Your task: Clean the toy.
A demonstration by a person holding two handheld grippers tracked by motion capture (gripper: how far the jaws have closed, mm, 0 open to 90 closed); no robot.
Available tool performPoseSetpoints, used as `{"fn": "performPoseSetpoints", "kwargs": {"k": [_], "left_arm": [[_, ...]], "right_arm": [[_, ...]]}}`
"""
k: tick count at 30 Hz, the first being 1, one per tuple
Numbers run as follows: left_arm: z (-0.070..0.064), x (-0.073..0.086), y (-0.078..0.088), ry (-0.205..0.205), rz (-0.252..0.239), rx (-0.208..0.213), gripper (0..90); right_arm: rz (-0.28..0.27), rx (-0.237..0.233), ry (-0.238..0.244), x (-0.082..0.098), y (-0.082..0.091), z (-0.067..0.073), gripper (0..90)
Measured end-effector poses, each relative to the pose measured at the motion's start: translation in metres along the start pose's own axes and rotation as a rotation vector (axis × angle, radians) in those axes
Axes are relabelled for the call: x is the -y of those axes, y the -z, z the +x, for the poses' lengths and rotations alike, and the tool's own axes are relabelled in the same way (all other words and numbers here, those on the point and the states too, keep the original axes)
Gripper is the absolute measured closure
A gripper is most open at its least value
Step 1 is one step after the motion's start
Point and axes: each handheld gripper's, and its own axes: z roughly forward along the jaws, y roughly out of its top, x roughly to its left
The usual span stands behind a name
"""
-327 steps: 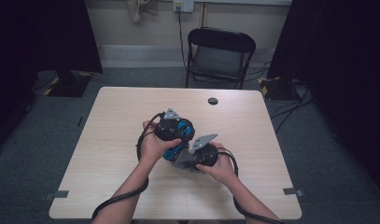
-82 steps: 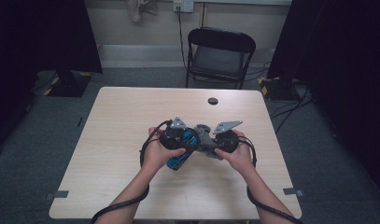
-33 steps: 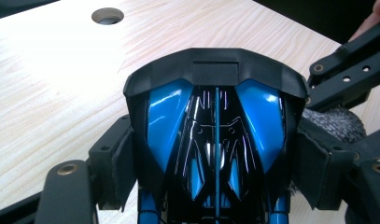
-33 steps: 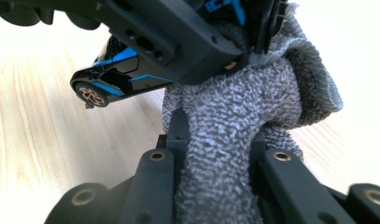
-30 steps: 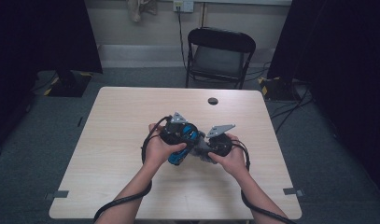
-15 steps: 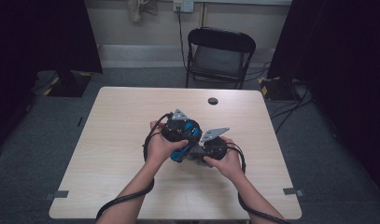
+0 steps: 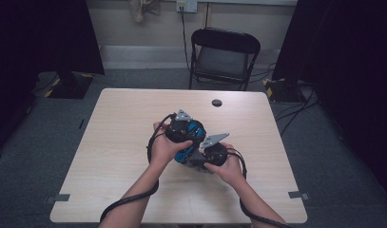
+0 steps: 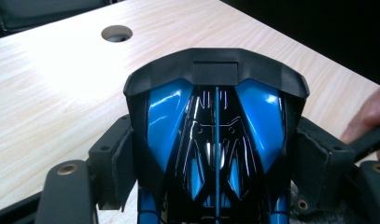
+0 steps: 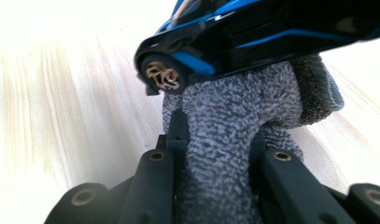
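Observation:
A glossy blue and black toy car (image 7: 190, 138) is held above the middle of the wooden table (image 7: 110, 142). My left gripper (image 7: 180, 127) is shut on its body; in the left gripper view the pads (image 8: 124, 163) press on both sides of the car (image 8: 215, 135). My right gripper (image 7: 211, 153) sits just to the right and nearer. It is shut on a speckled grey cloth (image 9: 234, 107), which bunches up between the jaws of the right gripper (image 9: 215, 140). The cloth touches the underside of the car (image 9: 271, 28) beside a wheel hub (image 9: 160, 74).
A round cable hole (image 7: 217, 102) lies in the table's far middle, and the left gripper view has that hole (image 8: 116, 33) at top left. A black folding chair (image 7: 224, 52) stands behind the table. Black cables trail from both grippers off the near edge.
The right gripper with the cloth has slid a little to the left and nearer along the car. The left gripper and car have stayed in place.

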Motion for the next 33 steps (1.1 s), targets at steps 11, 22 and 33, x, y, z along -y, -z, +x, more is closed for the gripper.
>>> {"fn": "performPoseSetpoints", "kwargs": {"k": [11,22,33], "left_arm": [[0.005,0.0,0.002,0.026,-0.004,-0.016,25.5],[0.01,-0.005,0.01,0.033,-0.021,-0.036,25.5],[0.024,0.002,0.021,0.029,-0.001,-0.067,25.5]], "right_arm": [[0.022,-0.033,0.02,0.003,-0.005,0.004,73.0],[0.051,-0.024,0.041,0.007,-0.002,0.001,72.9],[0.049,0.035,0.011,0.013,0.02,-0.016,72.8]]}}
